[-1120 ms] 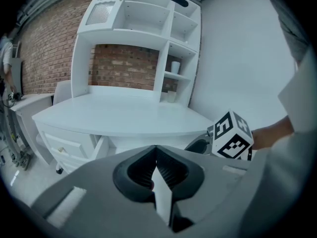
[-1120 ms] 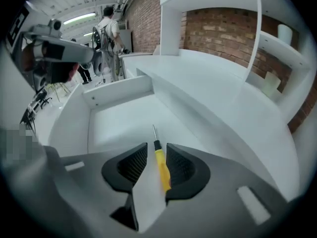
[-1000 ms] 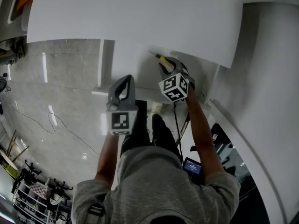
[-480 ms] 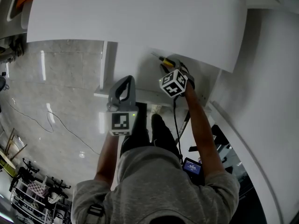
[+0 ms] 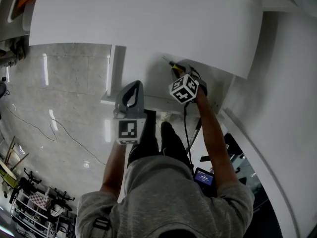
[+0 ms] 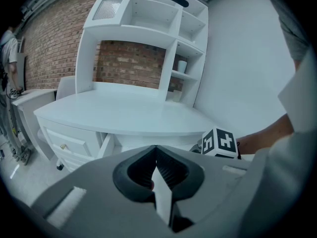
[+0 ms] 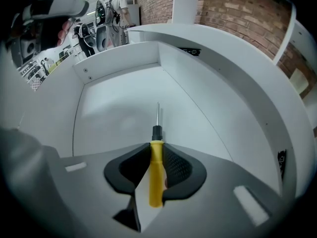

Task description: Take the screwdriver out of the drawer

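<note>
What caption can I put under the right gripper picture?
Right gripper, jaws just closing, clamps the yellow screwdriver in the white drawer.

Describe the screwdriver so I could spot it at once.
Look under the white desk into its open drawer, white inside too. The right tongs have just been closing on the screwdriver, which lies between them. Against all that white it stands out: yellow handle, black collar, thin metal shaft.

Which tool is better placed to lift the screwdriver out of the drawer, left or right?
Right. The right tool is down in the drawer, and its jaws have just been closing on the screwdriver. The left tool is shut, empty, outside the drawer.
</note>
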The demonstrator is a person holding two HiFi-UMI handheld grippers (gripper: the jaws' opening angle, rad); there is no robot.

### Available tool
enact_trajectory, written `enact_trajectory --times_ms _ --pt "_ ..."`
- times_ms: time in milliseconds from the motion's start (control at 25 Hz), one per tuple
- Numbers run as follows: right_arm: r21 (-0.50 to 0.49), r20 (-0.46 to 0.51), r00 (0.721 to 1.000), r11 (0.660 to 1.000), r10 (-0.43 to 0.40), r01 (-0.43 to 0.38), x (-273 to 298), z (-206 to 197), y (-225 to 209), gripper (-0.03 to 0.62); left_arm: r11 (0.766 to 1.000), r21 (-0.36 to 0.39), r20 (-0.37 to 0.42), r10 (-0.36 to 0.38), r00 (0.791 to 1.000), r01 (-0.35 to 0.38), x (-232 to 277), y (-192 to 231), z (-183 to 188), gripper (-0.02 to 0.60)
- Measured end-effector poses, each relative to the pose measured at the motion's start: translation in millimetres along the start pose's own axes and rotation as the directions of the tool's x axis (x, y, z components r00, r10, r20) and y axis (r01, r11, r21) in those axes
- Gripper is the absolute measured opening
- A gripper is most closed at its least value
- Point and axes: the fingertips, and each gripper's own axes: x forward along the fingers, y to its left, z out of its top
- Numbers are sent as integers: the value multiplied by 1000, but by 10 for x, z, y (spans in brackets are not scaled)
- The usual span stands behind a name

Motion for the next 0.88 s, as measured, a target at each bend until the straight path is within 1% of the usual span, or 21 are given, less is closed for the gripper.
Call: enact_trajectory --times_ms 280,480,720,880 --pt "-22 0 1000 1000 -1 1 -5 9 53 80 1000 -4 9 3 1000 -3 -49 8 -2 12" --pt "-38 14 1000 999 -10 11 -121 60 90 78 1000 -1 25 7 1000 -7 -122 19 63 12" --pt "-51 65 998 998 -23 26 -434 208 134 78 1000 15 49 17 999 -17 -242 -4 226 12" --pt "-53 114 992 997 -47 53 -673 376 86 78 999 25 82 25 996 -27 -299 -13 429 12"
